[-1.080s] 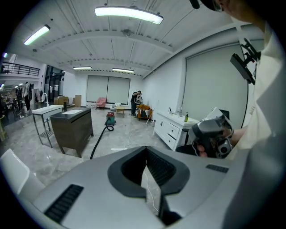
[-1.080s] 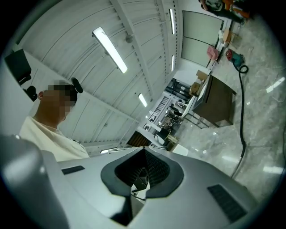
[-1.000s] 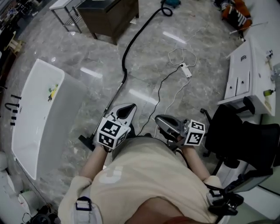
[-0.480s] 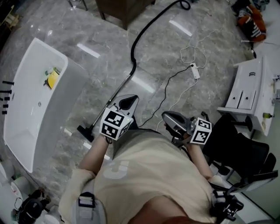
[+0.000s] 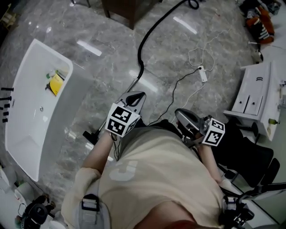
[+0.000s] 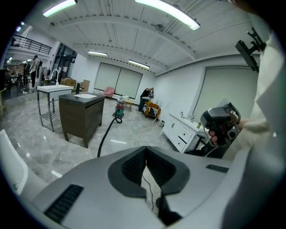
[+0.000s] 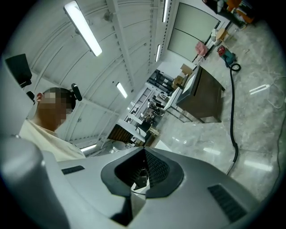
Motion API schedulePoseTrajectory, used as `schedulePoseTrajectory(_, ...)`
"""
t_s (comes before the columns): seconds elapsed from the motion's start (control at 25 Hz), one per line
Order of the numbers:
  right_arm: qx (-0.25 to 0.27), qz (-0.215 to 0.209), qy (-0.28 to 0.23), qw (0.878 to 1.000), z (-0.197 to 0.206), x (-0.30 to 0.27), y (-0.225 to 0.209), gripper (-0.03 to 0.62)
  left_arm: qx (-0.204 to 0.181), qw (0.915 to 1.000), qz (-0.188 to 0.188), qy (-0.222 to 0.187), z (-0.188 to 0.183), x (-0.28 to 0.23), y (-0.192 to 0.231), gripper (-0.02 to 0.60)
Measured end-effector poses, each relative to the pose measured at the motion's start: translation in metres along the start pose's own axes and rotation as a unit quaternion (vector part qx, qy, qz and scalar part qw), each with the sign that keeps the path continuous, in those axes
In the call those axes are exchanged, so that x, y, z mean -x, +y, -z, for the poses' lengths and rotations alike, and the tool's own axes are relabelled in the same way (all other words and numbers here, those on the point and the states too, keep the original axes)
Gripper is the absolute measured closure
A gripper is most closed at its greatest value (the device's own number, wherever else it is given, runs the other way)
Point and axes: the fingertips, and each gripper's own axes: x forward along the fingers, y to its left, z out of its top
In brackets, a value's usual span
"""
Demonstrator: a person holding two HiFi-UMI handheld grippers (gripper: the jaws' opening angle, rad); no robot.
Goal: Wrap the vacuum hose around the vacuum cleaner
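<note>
A black vacuum hose (image 5: 142, 53) snakes across the marble floor from the top of the head view down to a metal wand, which ends in a floor head (image 5: 89, 134) beside my left arm. Far down the room stands the vacuum cleaner (image 6: 118, 108), red and green, also visible as the vacuum cleaner (image 7: 227, 56) with the hose (image 7: 232, 120) leading from it. My left gripper (image 5: 134, 99) hovers above the wand, jaws shut and empty. My right gripper (image 5: 185, 119) is held level in front of my body, also shut with nothing in it. Neither touches the hose.
A white bathtub (image 5: 31, 103) lies at the left. A dark cabinet (image 5: 129, 9) stands at the top. A white power strip (image 5: 203, 74) with loose cables lies right of the hose. A white drawer unit (image 5: 254, 94) and a black office chair (image 5: 250, 156) stand at the right.
Both grippers have moved forward across the floor and sit further right in the head view. The bathtub and hose have slid nearer. The jaws stayed shut.
</note>
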Motion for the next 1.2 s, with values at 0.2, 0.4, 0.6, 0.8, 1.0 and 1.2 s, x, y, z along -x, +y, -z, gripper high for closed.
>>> schedulePoseTrajectory(0.2,-0.015,-0.022,-0.014,1.000,-0.028,-0.004,-0.012,0.591,-0.023,0.9994,-0.021,0.013,-0.010,-0.015,0.006,0.577)
schedulePoseTrajectory(0.4,-0.021,-0.070,0.002,0.997,-0.051,0.006,-0.025,0.591,-0.038,0.9964,-0.065,0.038,-0.012,-0.036,0.001,0.577)
schedulePoseTrajectory(0.6,-0.037,-0.099,-0.010,0.994,-0.086,0.068,-0.056,0.591,-0.050,0.9882,-0.126,0.072,-0.006,-0.084,-0.025,0.577)
schedulePoseTrajectory(0.8,0.069,-0.060,0.095,0.991,-0.066,0.102,-0.105,0.591,-0.034,0.9759,-0.178,0.121,0.015,-0.116,-0.034,0.577)
schedulePoseTrajectory(1.0,0.085,-0.101,0.198,0.971,-0.015,0.097,-0.097,0.591,-0.020,0.9607,-0.228,0.158,0.061,-0.100,-0.034,0.577)
schedulePoseTrajectory(1.2,0.083,-0.102,0.242,0.961,-0.018,0.069,-0.112,0.591,-0.008,0.9459,-0.254,0.202,0.119,-0.114,0.008,0.577)
